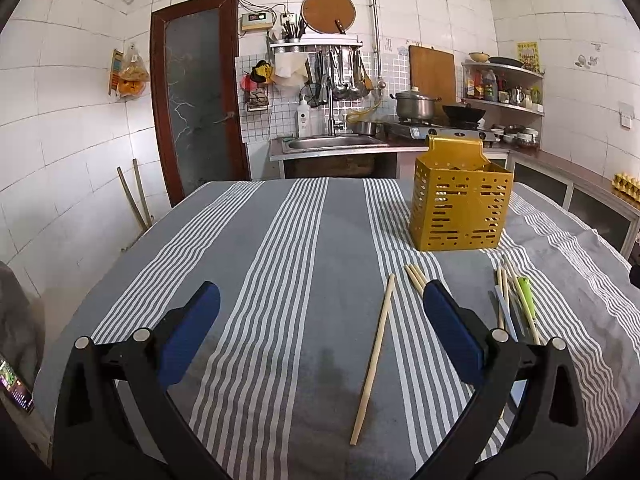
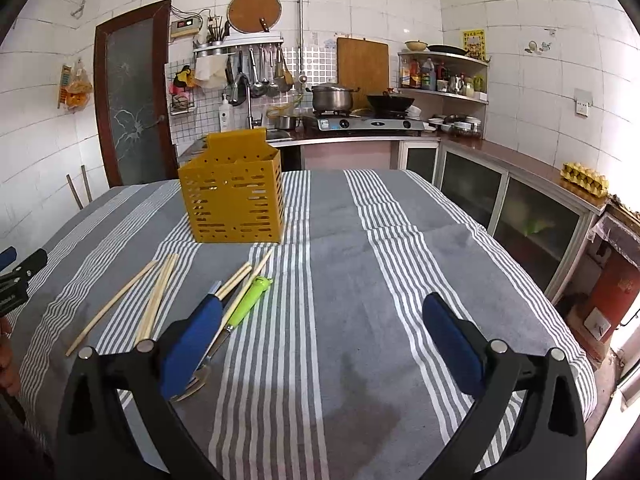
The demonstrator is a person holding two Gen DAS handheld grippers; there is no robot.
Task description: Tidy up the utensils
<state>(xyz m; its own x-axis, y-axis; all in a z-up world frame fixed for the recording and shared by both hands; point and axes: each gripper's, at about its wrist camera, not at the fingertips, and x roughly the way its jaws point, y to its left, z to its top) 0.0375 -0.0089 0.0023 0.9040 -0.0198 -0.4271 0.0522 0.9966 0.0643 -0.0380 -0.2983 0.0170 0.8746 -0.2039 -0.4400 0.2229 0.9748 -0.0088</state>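
A yellow perforated utensil holder (image 1: pixel 460 204) (image 2: pixel 234 200) stands upright on the striped tablecloth. In front of it lie loose wooden chopsticks: a single one (image 1: pixel 374 356) (image 2: pixel 110 308), a close pair (image 1: pixel 416 278) (image 2: pixel 157 300), and more (image 2: pixel 240 276) beside a green-handled utensil (image 1: pixel 526 300) (image 2: pixel 250 304). My left gripper (image 1: pixel 320 300) hovers open over the cloth, the single chopstick lying between its fingers' line. My right gripper (image 2: pixel 324 312) is open too, empty, its left finger (image 2: pixel 192 344) covering part of the green-handled utensil's metal end.
The grey and white striped tablecloth (image 1: pixel 280 260) (image 2: pixel 380 280) covers the whole table. Behind are a sink (image 1: pixel 332 142), a stove with pots (image 2: pixel 360 120), a counter with an egg carton (image 2: pixel 584 178) and a brown door (image 1: pixel 196 100). A phone (image 1: pixel 16 388) shows at the left edge.
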